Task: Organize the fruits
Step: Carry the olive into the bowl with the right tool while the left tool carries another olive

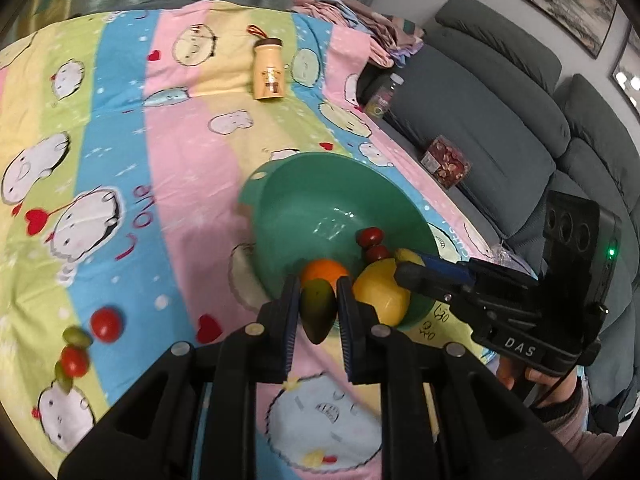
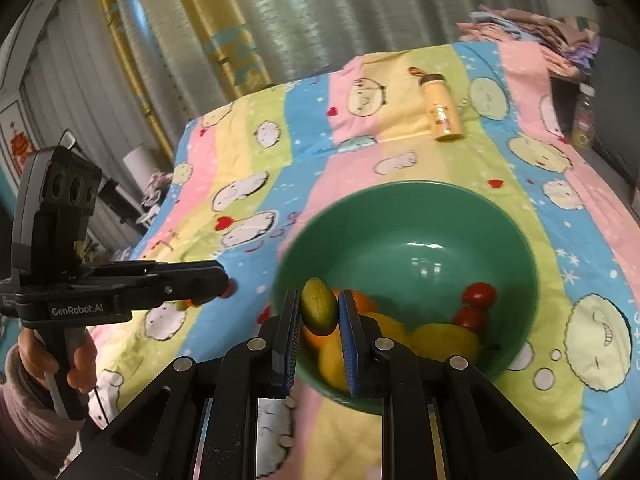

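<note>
**Both grippers carrying fruit at the green bowl**

The left gripper is pinching a green mango at the near rim of the green bowl. The right gripper is clamping a small green fruit over that bowl (orange and yellow fruit lying inside). Loose tomatoes are sitting near the cloth's left edge.

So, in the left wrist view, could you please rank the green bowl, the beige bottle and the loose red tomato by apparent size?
1. green bowl, clearly the largest
2. beige bottle
3. red tomato

The bottle lies farther from the camera than the tomato, so their true gap is probably wider.
</note>
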Tool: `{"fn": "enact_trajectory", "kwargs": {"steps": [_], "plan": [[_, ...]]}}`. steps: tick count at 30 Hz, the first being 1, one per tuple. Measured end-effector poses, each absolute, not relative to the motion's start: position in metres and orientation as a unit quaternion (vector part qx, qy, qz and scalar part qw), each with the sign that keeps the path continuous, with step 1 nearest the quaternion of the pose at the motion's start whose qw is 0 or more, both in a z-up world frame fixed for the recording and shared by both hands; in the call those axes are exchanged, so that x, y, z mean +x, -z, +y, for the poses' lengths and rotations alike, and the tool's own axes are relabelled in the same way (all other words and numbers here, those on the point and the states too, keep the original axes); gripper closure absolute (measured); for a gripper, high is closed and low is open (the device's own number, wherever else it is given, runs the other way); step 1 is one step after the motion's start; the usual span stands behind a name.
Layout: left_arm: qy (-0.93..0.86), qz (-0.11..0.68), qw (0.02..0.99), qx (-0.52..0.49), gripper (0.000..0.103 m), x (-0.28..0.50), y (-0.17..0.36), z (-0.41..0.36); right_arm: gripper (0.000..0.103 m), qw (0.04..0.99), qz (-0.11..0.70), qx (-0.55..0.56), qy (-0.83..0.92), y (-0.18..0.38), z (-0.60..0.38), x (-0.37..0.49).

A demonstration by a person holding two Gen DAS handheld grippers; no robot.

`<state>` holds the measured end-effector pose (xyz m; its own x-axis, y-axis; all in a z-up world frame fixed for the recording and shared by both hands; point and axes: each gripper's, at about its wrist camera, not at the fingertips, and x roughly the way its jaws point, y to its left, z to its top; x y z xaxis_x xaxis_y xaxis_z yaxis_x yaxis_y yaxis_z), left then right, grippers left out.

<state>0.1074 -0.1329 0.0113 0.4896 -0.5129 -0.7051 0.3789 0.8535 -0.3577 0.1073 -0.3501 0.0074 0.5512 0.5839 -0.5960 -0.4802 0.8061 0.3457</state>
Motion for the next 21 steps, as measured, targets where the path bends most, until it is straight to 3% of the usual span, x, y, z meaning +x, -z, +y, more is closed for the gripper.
{"fn": "enact_trajectory", "kwargs": {"steps": [19, 21], "plan": [[0.250, 0.468, 0.847, -0.018, 0.085, 0.155, 0.016, -0.187, 0.082, 0.882, 0.376, 0.091, -0.269, 0.013, -0.377, 0.140], [0.252, 0.468, 0.846, -0.031, 0.080, 0.159, 0.016, -0.186, 0.082, 0.882, 0.377, 0.097, -0.264, 0.014, -0.379, 0.142]]}}
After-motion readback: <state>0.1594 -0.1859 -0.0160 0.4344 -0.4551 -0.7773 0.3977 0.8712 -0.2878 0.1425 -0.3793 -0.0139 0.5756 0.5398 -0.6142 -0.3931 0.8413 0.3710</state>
